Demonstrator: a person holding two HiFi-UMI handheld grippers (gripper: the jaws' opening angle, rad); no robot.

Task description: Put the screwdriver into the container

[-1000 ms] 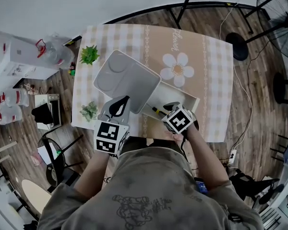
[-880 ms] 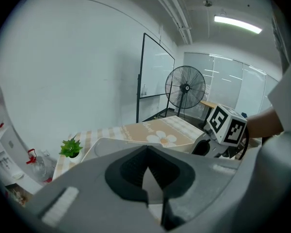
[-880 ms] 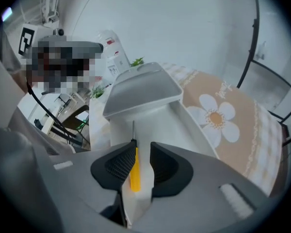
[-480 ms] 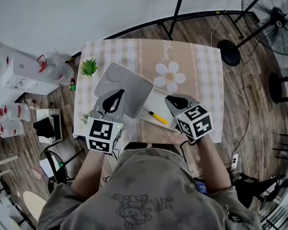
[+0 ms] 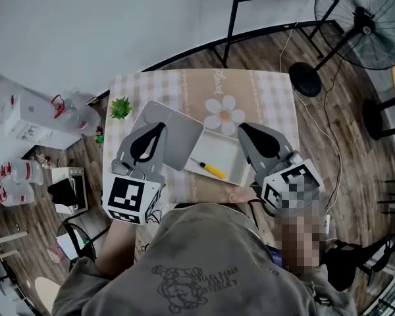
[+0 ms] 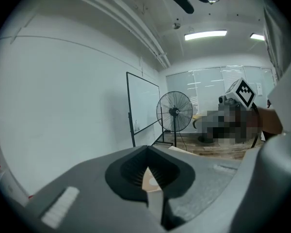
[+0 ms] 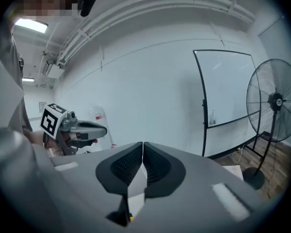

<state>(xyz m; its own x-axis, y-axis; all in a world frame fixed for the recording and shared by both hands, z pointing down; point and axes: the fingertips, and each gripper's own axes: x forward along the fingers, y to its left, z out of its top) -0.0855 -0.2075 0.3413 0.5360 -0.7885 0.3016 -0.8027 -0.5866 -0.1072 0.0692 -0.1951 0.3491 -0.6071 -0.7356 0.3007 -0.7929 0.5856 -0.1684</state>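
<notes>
In the head view the yellow-handled screwdriver lies inside the white container on the checked table. A grey lid rests beside it, overlapping the container's left edge. My left gripper hovers above the lid, shut with nothing in it; its tips meet against the room behind. My right gripper hangs above the container's right end. Its jaws have just been closing and now stand shut with nothing between them. Each gripper view shows the other gripper raised in the air.
A small green plant stands at the table's left edge. On the floor are a standing fan at the right and boxes and bottles at the left. A black stand rises behind the table.
Both grippers have risen off the table. The right one left the screwdriver in the container and shut. The left one came up off the lid.
</notes>
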